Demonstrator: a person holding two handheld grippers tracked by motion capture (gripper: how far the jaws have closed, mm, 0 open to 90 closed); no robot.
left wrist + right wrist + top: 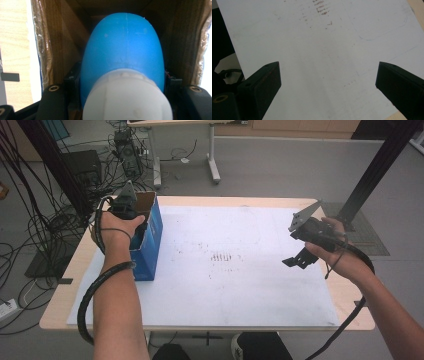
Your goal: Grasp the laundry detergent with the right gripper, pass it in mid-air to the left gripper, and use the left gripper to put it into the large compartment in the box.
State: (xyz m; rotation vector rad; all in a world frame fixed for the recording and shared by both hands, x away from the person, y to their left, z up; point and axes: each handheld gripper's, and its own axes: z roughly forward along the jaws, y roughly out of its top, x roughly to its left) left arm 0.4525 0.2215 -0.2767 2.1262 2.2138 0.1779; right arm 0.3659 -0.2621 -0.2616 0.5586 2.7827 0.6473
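Observation:
A blue cardboard box (151, 240) with an open top stands at the left of the white sheet (235, 265). My left gripper (125, 205) points down into its opening. In the left gripper view a blue rounded bottle (123, 47) with a white cap (127, 97) sits between the jaws, inside the box's brown walls (57, 42). The left gripper is shut on this bottle. My right gripper (299, 258) hovers over the right part of the sheet, and in the right gripper view it (328, 75) stands wide open with nothing between its fingers (265, 80).
The white sheet (332, 50) has faint brown smudges (222, 256) near its middle. The wooden table edge (345, 295) shows past the sheet at the right. Cables (30, 220) and a black post (375, 170) stand beyond the table.

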